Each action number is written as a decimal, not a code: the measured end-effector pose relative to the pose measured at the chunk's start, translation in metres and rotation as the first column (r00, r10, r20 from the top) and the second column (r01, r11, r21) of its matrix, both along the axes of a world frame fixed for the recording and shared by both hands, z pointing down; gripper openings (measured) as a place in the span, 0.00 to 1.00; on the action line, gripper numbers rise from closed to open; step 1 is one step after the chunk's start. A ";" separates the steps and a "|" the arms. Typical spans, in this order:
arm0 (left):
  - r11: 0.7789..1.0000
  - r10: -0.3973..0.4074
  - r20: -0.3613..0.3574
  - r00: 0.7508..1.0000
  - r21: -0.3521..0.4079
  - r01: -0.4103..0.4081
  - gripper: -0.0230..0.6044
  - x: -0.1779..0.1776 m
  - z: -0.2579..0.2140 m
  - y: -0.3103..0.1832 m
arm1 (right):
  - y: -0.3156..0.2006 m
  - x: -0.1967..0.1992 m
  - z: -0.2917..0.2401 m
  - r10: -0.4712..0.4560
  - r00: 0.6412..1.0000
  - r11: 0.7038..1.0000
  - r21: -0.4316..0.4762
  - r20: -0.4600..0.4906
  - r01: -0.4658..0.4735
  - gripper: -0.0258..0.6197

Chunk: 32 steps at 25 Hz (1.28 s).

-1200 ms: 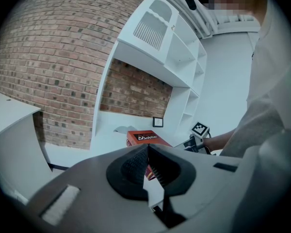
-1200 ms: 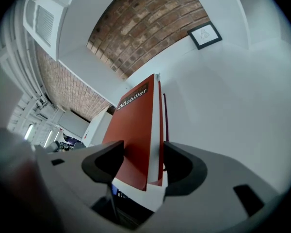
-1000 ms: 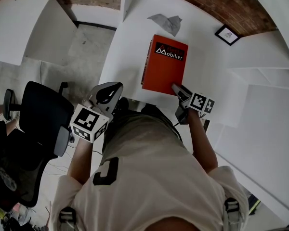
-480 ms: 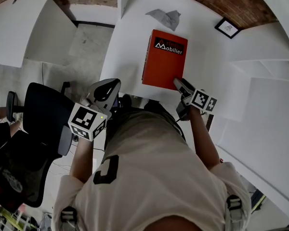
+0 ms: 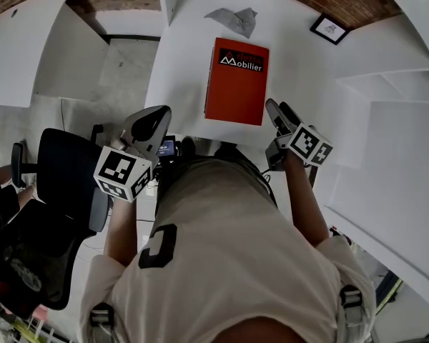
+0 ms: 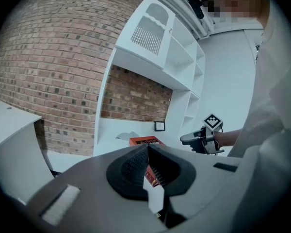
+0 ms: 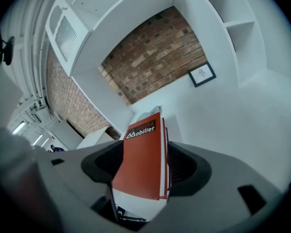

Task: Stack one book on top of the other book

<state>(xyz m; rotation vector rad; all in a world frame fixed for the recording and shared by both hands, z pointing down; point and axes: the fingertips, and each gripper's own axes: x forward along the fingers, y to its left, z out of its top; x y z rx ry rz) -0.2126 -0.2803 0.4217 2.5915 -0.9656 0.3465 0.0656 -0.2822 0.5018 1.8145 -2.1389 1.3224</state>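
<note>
The red book (image 5: 236, 81) lies flat, cover up, in the middle of the white surface (image 5: 179, 70); whether a second book sits under it cannot be told; the right gripper (image 5: 277, 114) hovers just beside its near right corner, tongs spread, pinching nothing; the left gripper (image 5: 156, 118) hangs off the surface's near left edge, tongs pressed together at the tips, empty; crumpled paper (image 5: 232, 20) lies beyond the book; a framed picture (image 5: 329, 28) stands far right; a black chair (image 5: 57, 184) sits near left.

Red book (image 5: 235, 81), black title band at far end, lies flat, cover up, on white table (image 5: 182, 63).
</note>
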 end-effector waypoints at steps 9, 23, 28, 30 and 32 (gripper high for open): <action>0.999 0.029 -0.016 0.999 -0.037 -0.029 0.04 -0.002 0.011 0.010 | 0.012 -0.052 -0.049 -0.151 0.989 0.983 0.109 -0.007 0.151 0.07; 0.997 0.082 0.014 0.997 0.005 -0.082 0.04 0.020 -0.001 0.026 | 0.063 -0.140 -0.074 -0.448 0.889 0.885 0.191 0.096 0.425 0.05; 0.993 0.117 0.038 0.992 -0.007 -0.117 0.04 0.054 0.000 0.055 | 0.080 -0.116 -0.080 -0.422 0.892 0.898 0.211 0.164 0.386 0.05; 0.990 0.139 0.042 0.989 -0.005 -0.139 0.04 0.073 -0.003 0.065 | 0.088 -0.103 -0.081 -0.410 0.895 0.902 0.222 0.179 0.369 0.05; 0.987 0.158 0.045 0.986 0.000 -0.158 0.04 0.089 -0.006 0.074 | 0.097 -0.091 -0.081 -0.404 0.898 0.904 0.226 0.175 0.363 0.05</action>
